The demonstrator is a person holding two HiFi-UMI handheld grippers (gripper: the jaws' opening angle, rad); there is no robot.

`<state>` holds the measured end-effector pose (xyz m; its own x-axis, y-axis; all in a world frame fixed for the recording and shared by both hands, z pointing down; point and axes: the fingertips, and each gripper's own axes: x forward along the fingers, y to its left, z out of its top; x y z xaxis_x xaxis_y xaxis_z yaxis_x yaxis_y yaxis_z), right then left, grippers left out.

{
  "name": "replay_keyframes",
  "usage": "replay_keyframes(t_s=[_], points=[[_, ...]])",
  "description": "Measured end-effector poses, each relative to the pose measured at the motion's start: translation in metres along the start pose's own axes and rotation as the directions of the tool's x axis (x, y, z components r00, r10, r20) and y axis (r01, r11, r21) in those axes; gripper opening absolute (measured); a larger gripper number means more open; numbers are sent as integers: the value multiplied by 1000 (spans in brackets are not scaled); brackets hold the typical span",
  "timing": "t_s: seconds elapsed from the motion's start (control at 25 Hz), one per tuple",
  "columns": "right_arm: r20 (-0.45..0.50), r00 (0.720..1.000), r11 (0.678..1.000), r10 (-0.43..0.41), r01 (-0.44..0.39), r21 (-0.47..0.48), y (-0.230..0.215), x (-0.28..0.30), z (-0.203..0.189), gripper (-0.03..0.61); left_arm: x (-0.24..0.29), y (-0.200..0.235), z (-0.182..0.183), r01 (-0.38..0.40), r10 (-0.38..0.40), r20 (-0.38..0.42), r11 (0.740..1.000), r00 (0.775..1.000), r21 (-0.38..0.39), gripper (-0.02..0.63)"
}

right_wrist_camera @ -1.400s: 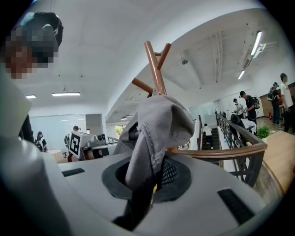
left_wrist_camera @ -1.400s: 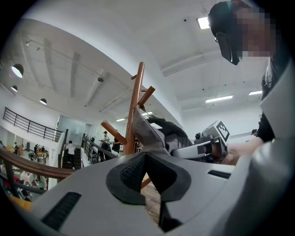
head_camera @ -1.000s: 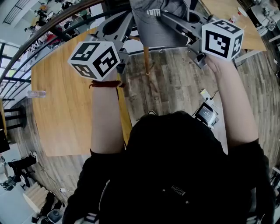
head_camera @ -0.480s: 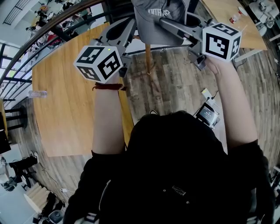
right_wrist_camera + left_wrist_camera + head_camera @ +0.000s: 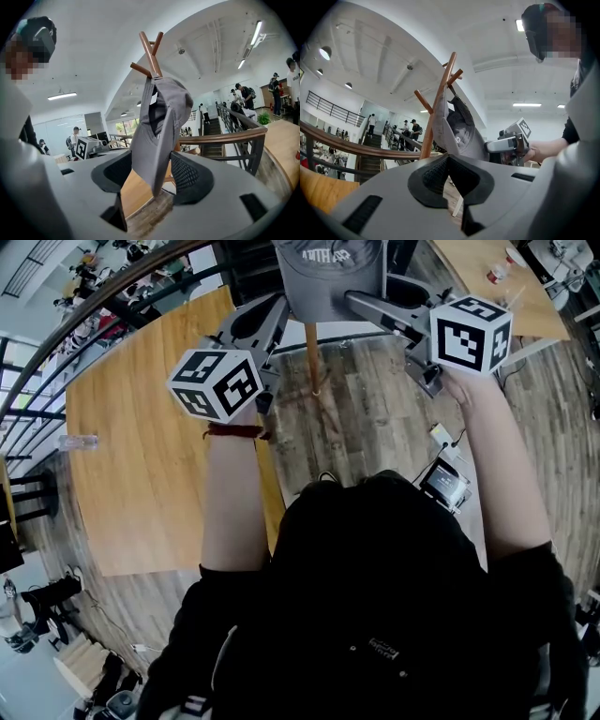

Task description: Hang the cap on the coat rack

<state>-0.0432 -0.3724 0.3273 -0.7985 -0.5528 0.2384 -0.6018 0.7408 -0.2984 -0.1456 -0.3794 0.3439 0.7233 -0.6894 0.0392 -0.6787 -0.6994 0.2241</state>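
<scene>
Wooden floor (image 5: pixel 375 418) and pale table (image 5: pixel 131 456) way below from the head view. Up top, spotted the grey cap (image 5: pixel 328 277) draped on the coat rack (image 5: pixel 314 362), with left gripper (image 5: pixel 277 306) and right gripper (image 5: pixel 370 298) flanking it. Sat lower than a second ago, both of them.

On to the left gripper view. Found its pads pressed together at the tips, pinching nothing, and short of the cap (image 5: pixel 459 131) dangling beside the rack's pole.

Over to the right gripper view. Had just been opening wide, pads spread either side of the brim (image 5: pixel 157 154) and not pressing it. Hung off a peg (image 5: pixel 150 54) under its own weight, by the look of it.

Read that as the release made and the hang as good as done. Left only to back out without snagging the brim.
</scene>
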Motion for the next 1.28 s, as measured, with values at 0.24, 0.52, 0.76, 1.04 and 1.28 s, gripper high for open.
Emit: replay_keyframes(t_s=[0.24,0.52,0.76,1.04,1.28], points=[[-32,999,1000,8,-8,20,0,-9,-23,256,-7,-7,-31,-21,19,-58,1000,998,-23,5],[-69,998,999,0,3,43,-7,-29,-47,256,-14,-27,-63,-46,39,-135,998,990,-45,5],[-83,996,998,37,-33,49,-3,-52,-59,84,-10,-55,-67,-26,19,-143,998,990,-48,5],[-97,993,990,70,-58,127,-6,-73,-77,20,2,-94,-75,34,-42,-148,998,988,-57,5],[-97,993,990,62,-49,132,-2,-95,-94,18,4,-124,-78,71,-77,-138,996,987,-53,5]])
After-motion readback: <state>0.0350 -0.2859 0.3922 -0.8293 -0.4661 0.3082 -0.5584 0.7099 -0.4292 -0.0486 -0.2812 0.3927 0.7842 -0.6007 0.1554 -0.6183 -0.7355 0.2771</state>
